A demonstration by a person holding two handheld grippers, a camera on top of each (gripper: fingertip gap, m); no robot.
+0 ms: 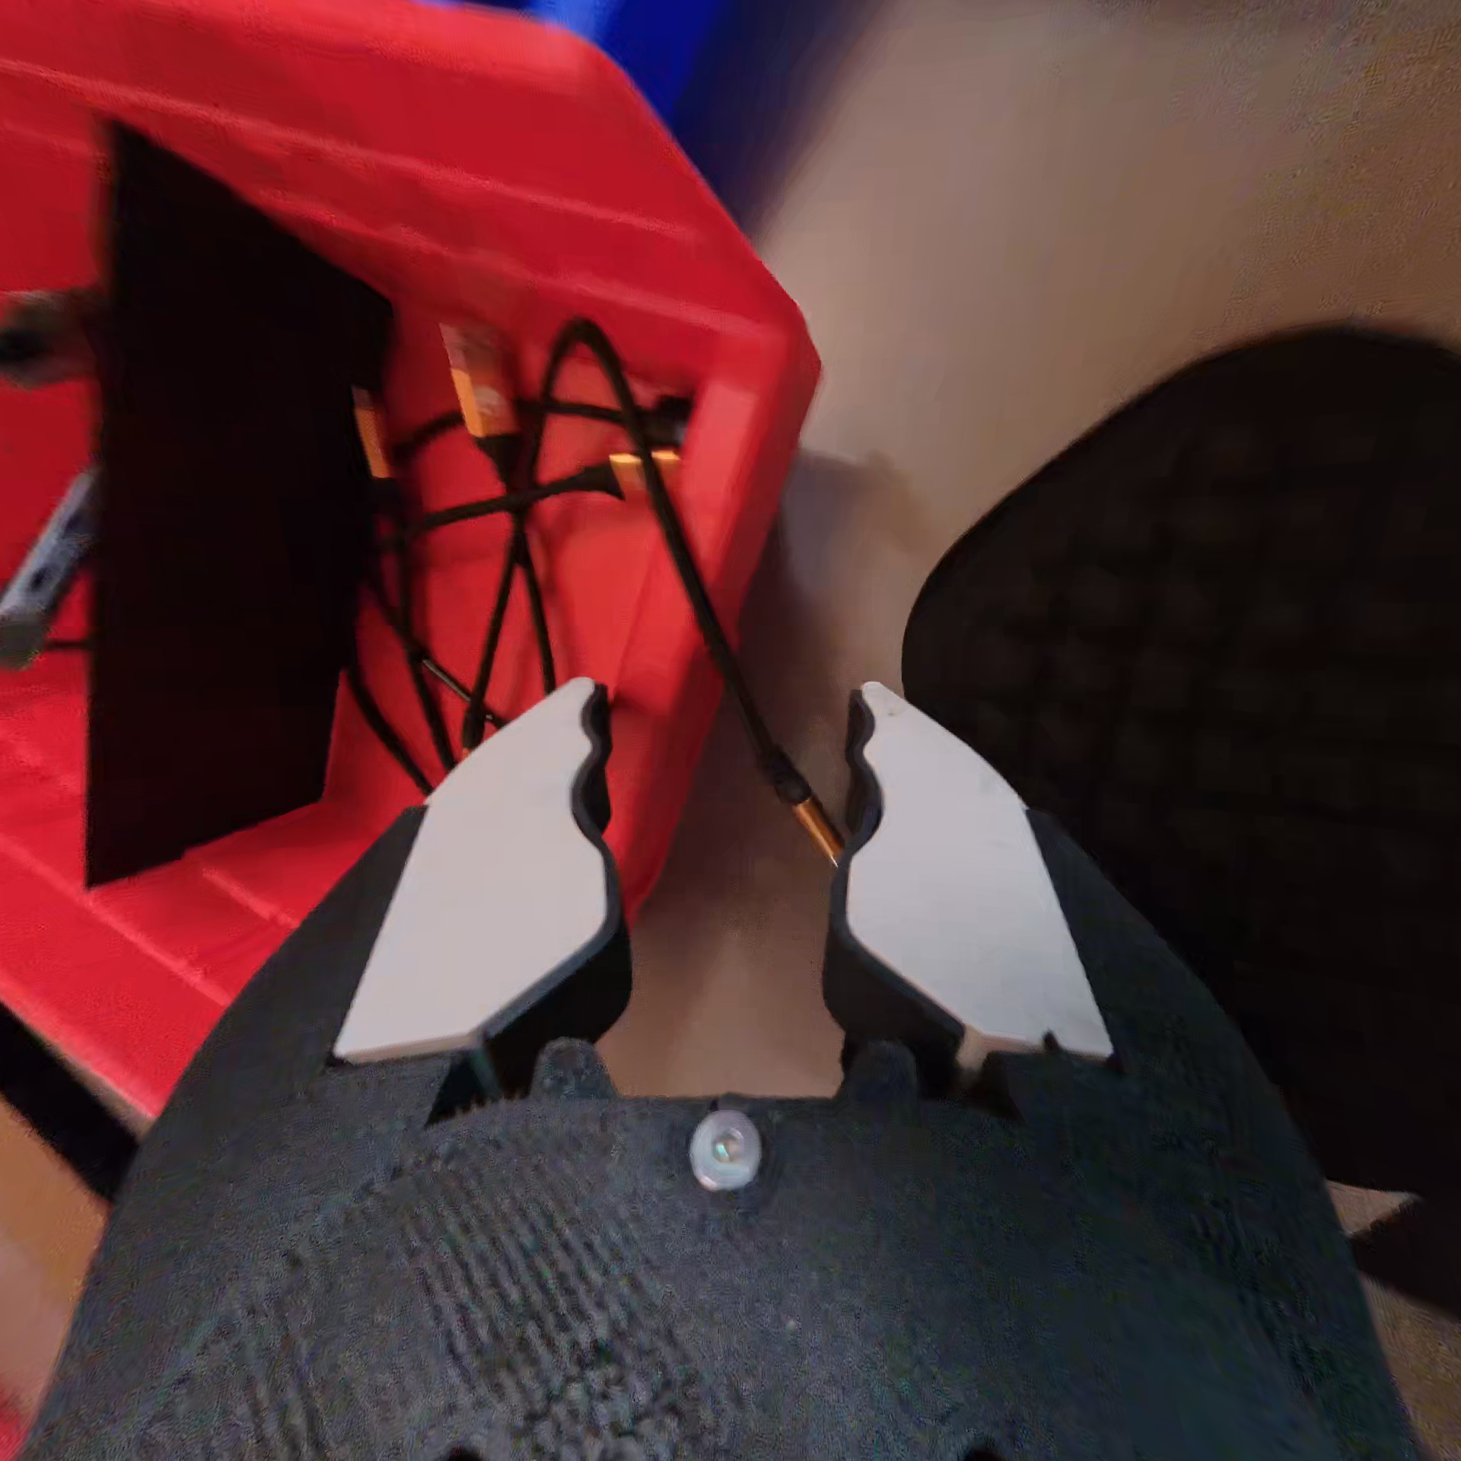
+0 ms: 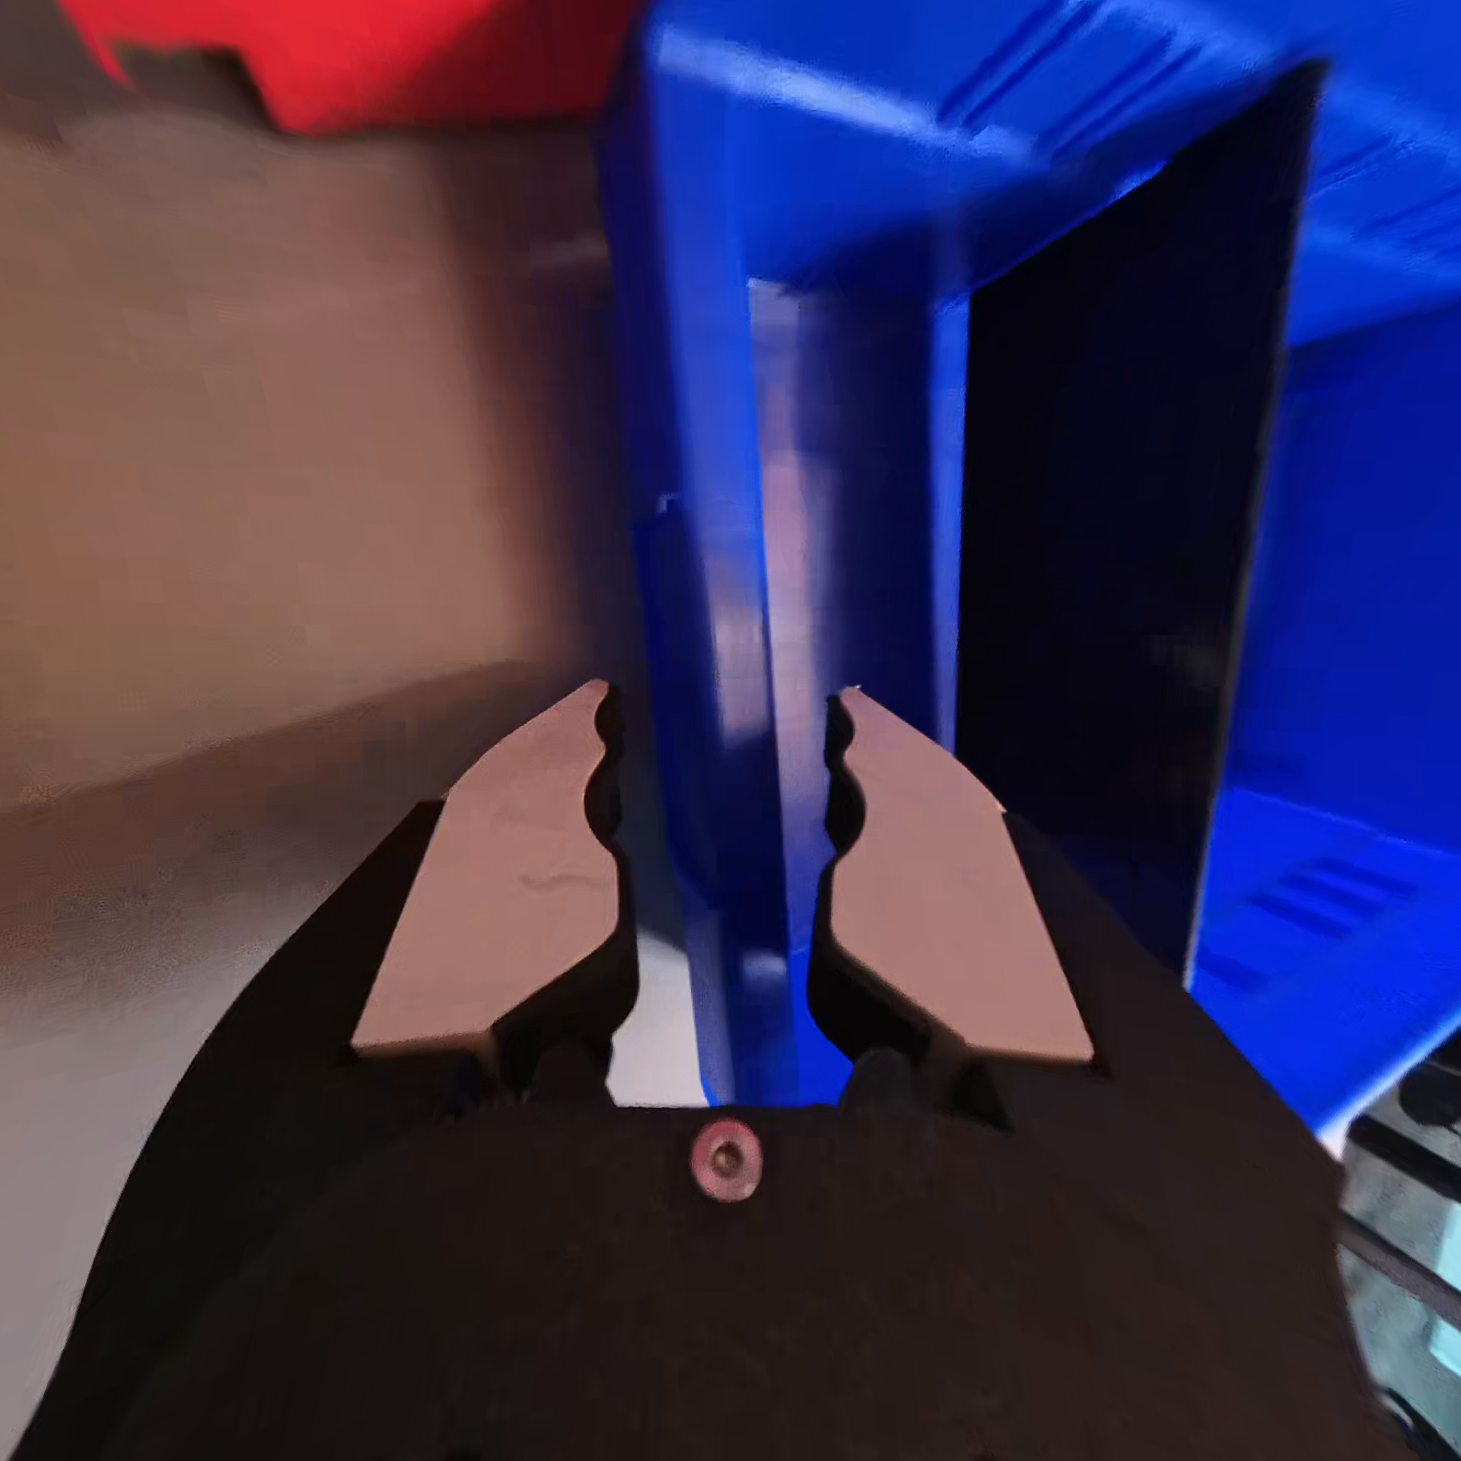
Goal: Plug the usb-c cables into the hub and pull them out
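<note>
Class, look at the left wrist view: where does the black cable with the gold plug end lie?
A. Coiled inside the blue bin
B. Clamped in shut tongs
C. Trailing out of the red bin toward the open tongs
C: the black cable runs from the red bin toward the open left tongs, its gold plug unclamped.

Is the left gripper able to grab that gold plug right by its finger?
Probably yes. The left gripper is open, and the gold plug on the black cable lies right against its finger with nothing blocking it.

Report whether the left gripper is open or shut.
Open. The left gripper shows a wide gap between its fingers, with nothing clamped; a black cable hangs from the red bin, its gold plug near one finger.
</note>
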